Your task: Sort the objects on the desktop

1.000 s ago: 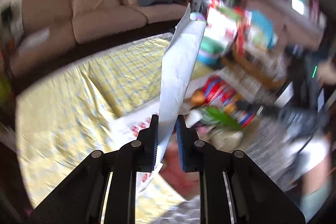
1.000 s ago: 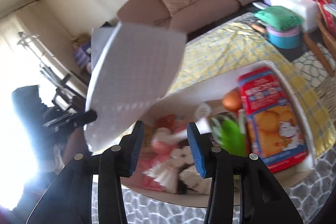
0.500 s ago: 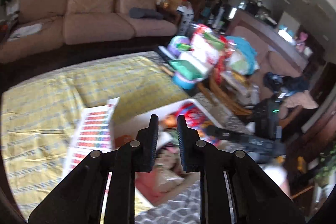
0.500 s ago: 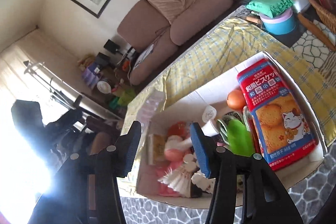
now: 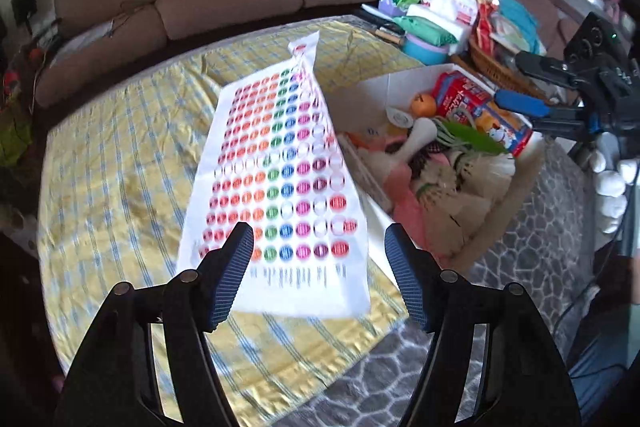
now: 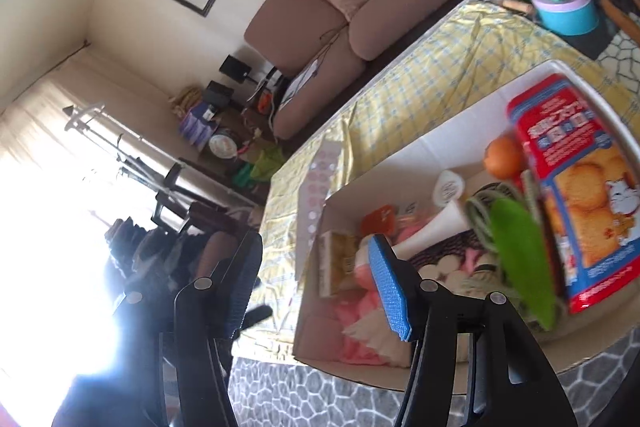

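A thin, glossy sticker sheet [image 5: 280,183], printed with rows of coloured dots, is seen on the yellow checked cloth [image 5: 120,163], its long axis running away from the left gripper [image 5: 320,267], one edge against the cardboard box [image 5: 496,227]. Both the left gripper and the right gripper [image 6: 316,279] are spread wide and hold nothing.

Sticker sheet [image 5: 280,179] out, box [image 5: 384,95] still full.
Sheet of coloured dots lies on yellow cloth, right edge against white box holding biscuit pack [image 6: 576,187], orange [image 6: 502,157], green leaf [image 6: 520,251].
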Demonstrator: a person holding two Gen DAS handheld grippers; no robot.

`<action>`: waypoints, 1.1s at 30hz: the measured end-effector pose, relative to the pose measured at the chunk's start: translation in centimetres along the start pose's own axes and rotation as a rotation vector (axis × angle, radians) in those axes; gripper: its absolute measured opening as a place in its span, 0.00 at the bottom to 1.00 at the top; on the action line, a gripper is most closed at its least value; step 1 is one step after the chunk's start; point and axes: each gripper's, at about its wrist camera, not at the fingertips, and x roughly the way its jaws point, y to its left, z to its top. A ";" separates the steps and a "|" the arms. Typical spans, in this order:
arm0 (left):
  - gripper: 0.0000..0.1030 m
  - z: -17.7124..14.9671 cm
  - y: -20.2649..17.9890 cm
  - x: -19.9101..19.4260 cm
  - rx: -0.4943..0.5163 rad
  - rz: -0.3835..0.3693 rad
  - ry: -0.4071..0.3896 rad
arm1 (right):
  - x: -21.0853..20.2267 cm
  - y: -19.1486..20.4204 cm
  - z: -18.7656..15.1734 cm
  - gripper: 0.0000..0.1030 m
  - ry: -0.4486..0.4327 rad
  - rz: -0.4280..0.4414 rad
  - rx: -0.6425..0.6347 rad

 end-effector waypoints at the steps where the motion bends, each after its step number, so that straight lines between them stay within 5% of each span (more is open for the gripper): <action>1: 0.65 -0.7 0.6 -0.4 -0.043 -0.024 -0.007 | 0.3 0.1 0.0 0.57 0.005 0.008 -0.002; 5: 0.67 -4.3 3.7 -2.7 -0.245 -0.154 -0.065 | 1.3 0.7 -0.4 0.60 0.021 0.041 0.021; 9: 0.73 -6.7 6.8 -2.6 -0.391 -0.256 -0.062 | 3.2 1.9 -0.4 0.74 -0.013 0.010 0.038; 16: 0.73 -6.8 7.2 -0.8 -0.303 -0.213 -0.028 | 11.3 6.6 -0.1 0.74 0.141 -0.287 -0.148; 20: 0.73 -6.7 7.8 -0.2 -0.324 -0.262 -0.047 | 16.1 8.2 0.5 0.74 0.219 -0.403 -0.230; 25: 0.73 -6.5 8.0 0.9 -0.378 -0.351 -0.029 | 19.0 6.1 0.9 0.43 0.287 -0.475 -0.206; 31: 0.73 -6.3 6.7 2.1 -0.377 -0.392 -0.013 | 18.1 3.2 1.0 0.15 0.265 -0.313 -0.035; 33: 0.73 -6.2 6.3 2.0 -0.373 -0.397 -0.020 | 17.4 2.3 1.1 0.15 0.244 -0.247 0.024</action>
